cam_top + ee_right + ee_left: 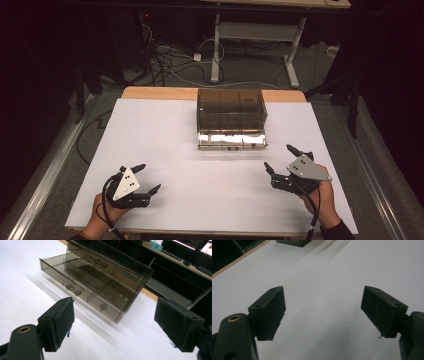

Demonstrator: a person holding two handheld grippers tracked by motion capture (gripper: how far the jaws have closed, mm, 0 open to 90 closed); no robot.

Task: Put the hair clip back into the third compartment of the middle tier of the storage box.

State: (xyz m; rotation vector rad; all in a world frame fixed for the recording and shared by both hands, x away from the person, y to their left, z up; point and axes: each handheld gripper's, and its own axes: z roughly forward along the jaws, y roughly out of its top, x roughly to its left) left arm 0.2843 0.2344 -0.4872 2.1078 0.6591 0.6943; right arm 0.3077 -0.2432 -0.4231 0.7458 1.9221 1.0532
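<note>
Both tongs, left (pixel 148 178) and right (pixel 281 158), spread wide and unladen over bare white tabletop (pixel 165 135), well short of the drawer box (pixel 231 117).

Glossy smoky clear-plastic drawer box (pixel 230 112), metal handles; matt white tabletop (pixel 165 150).

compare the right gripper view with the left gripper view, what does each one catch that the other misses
Right gripper view: the smoky transparent plastic drawer box seen whole, its lower drawer pulled out, a metal handle on the drawer front, and a small key-like object in one compartment; a dark desk beyond.

Left gripper view: the wooden table edge and just a corner of that box.

Both: the white table surface and that gripper's own pair of black fingers, spread wide with nothing between them.
</note>
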